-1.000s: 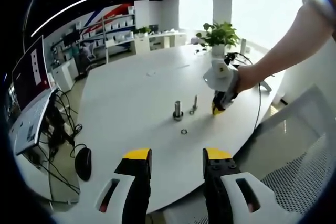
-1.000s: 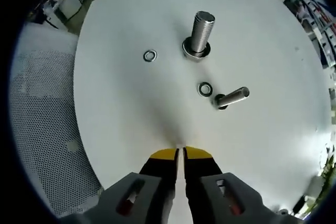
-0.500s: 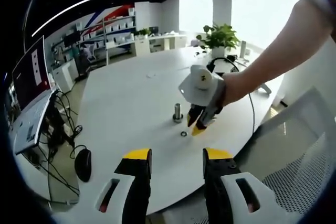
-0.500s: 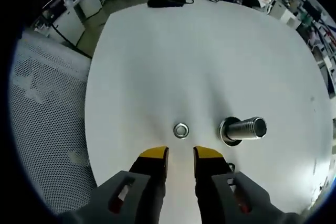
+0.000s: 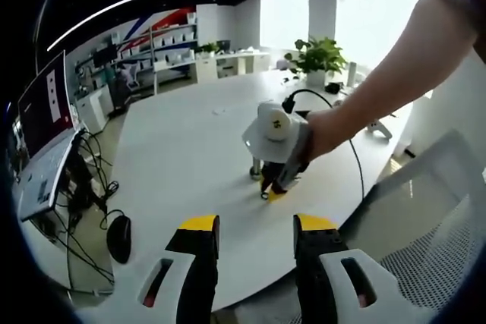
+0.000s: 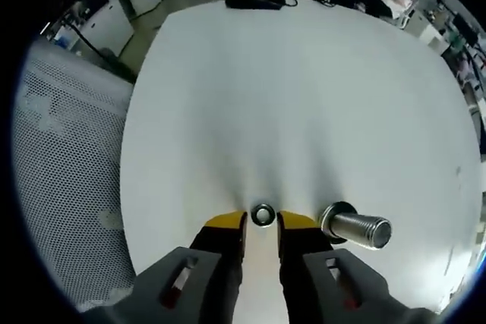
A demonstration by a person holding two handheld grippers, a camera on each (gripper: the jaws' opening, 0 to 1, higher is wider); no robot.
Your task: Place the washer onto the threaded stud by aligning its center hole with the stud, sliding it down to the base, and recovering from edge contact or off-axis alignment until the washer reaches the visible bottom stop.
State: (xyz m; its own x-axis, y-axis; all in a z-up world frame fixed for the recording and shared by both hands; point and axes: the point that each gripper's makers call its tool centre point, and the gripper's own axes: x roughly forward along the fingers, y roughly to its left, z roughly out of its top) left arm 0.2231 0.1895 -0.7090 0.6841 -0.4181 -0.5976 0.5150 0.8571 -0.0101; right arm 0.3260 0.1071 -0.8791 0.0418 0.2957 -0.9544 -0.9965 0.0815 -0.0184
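Washer (image 6: 263,215) flat, stud (image 6: 355,227) upright

A large white rounded counter (image 5: 190,142) stands in a bright open office. A potted plant (image 5: 317,55) sits at its far side before tall, sunlit windows (image 5: 372,13). White shelving (image 5: 163,39) and desks line the back wall, where red and blue stripes run. A monitor (image 5: 49,104) and tangled cables (image 5: 95,180) stand beside the counter, with a black mouse-like object (image 5: 120,237) near its edge. A white mesh chair (image 6: 61,172) sits close by
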